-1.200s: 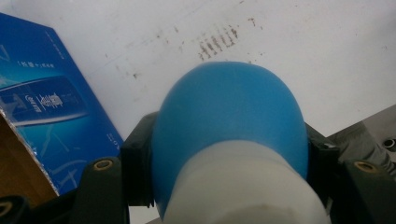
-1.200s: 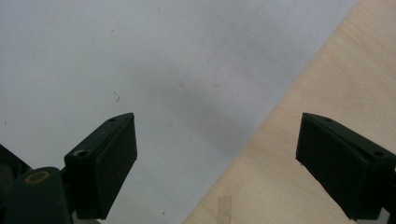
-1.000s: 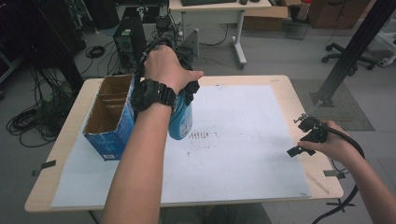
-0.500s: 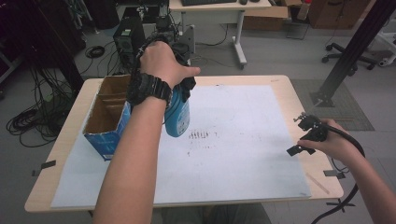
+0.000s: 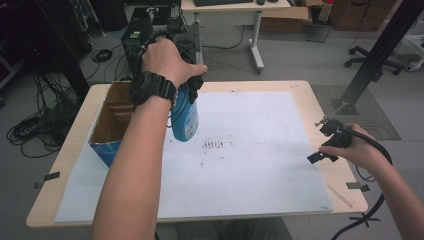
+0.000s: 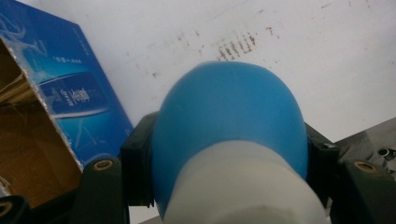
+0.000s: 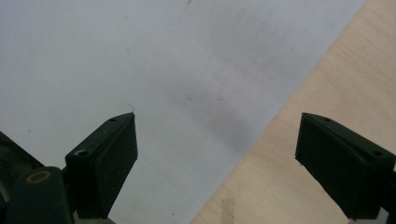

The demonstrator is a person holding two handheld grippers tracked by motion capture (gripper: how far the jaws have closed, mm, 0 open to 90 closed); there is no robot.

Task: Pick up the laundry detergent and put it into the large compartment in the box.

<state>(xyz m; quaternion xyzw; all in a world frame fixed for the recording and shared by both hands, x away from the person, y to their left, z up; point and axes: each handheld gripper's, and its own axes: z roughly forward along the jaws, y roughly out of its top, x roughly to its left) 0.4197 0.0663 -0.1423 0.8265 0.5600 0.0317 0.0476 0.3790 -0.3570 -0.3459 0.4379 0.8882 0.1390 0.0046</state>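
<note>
Left gripper [image 5: 186,89]: we see its jaws clamped on either side of the blue bottle [image 5: 185,116], pads pressing the body just below the white cap [image 6: 243,186].
Blue bottle: we find it hanging clear of the table, bottom tilted down toward the white paper sheet [image 5: 250,165], just beside the open cardboard box [image 5: 111,120].
Cardboard box: we note it stands on the sheet's left part, blue outside, brown inside.
Right gripper [image 7: 217,163]: we see its jaws spread wide with nothing between them, hovering over the sheet's right edge and the bare wooden table [image 5: 345,175].
Sheet: we notice dark smudges near its middle.
</note>
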